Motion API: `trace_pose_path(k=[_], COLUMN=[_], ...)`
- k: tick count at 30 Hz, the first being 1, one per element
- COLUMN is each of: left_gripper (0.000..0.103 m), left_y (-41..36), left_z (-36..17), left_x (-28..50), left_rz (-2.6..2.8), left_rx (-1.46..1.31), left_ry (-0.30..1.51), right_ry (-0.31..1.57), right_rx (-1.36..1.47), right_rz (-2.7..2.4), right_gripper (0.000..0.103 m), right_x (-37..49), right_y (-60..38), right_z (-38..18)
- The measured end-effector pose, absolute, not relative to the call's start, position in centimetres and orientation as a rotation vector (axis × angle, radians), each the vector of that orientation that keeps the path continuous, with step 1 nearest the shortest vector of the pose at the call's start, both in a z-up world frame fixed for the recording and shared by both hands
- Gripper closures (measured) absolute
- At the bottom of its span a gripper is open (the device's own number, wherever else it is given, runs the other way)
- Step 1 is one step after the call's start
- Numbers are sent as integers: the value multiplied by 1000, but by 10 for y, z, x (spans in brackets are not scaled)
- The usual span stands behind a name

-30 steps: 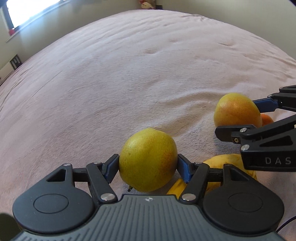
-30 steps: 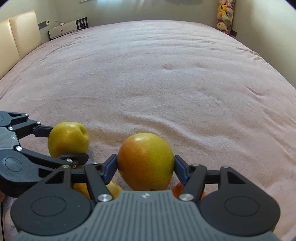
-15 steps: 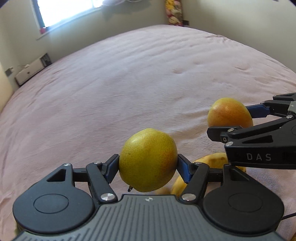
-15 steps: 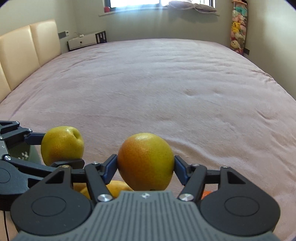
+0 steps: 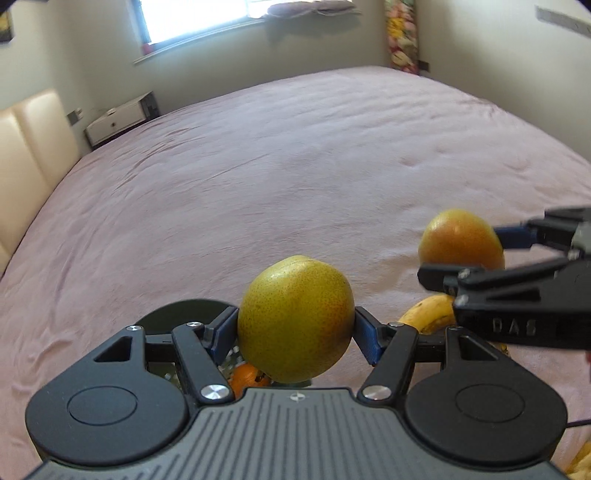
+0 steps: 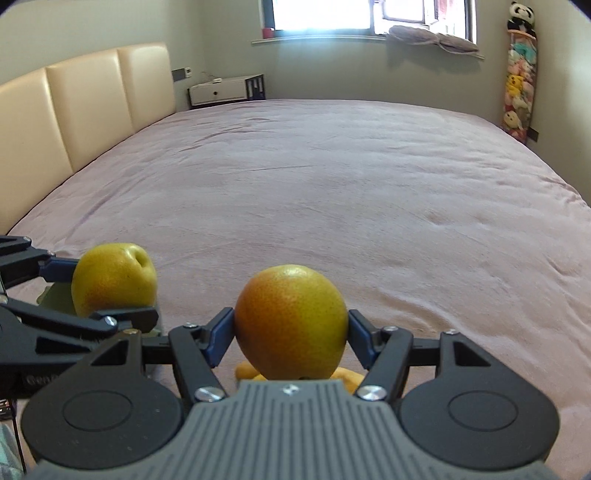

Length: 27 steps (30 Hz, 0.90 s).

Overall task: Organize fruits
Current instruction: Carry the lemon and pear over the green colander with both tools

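The yellow-green pear (image 5: 295,319) sat clamped between the blue pads of the left tongs (image 5: 295,332), held clear above the bed (image 5: 258,184), its freckled skin faintly blushed on the lower right side. In the right wrist view the same pear (image 6: 112,278) showed its dimpled end turned up and to the right, with the left tongs (image 6: 92,291) coming in from the left edge. The red-orange pear (image 6: 291,321) was gripped likewise by the right tongs (image 6: 291,332), both pads pressed against its sides, also off the bed. Relative to the yellow-green pear, the red-orange pear (image 5: 461,240) lay to the right and slightly farther away in the left wrist view, the two well apart, the right tongs (image 5: 476,254) entering from the right edge. Below and right of the yellow-green pear, a banana (image 5: 430,314) rested on the bed, partly hidden by the right tongs. Directly beneath that pear, an orange fruit (image 5: 245,378) showed between the linkage bars, beside a dark round object (image 5: 184,314) too hidden to identify. Beyond the pear, the pink bedcover stretched to a cream padded headboard (image 6: 85,110) at far left, a white bedside cabinet (image 6: 221,90), a bright window (image 6: 325,14), and hanging plush toys (image 6: 519,85) at far right.
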<state>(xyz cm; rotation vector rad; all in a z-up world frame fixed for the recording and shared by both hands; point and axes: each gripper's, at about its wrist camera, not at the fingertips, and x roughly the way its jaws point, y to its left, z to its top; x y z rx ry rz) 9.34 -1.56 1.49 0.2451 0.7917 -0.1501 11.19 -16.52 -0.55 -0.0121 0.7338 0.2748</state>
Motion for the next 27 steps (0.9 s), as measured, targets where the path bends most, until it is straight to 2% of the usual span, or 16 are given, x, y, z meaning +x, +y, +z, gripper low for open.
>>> trace_pose_path(k=[11,27], left_gripper=[27,27], left_y=[45,125], left_z=[25,14], left_x=[78,80], left_rz=[-33,76], left_rx=[139,-27], left_ry=[772,830], right_ry=[713,651], right_rx=[-37,-244], right_rz=[388,542], right_gripper=[40,40], right_x=[96,95], right_y=[-118,-35], right_z=[2,1])
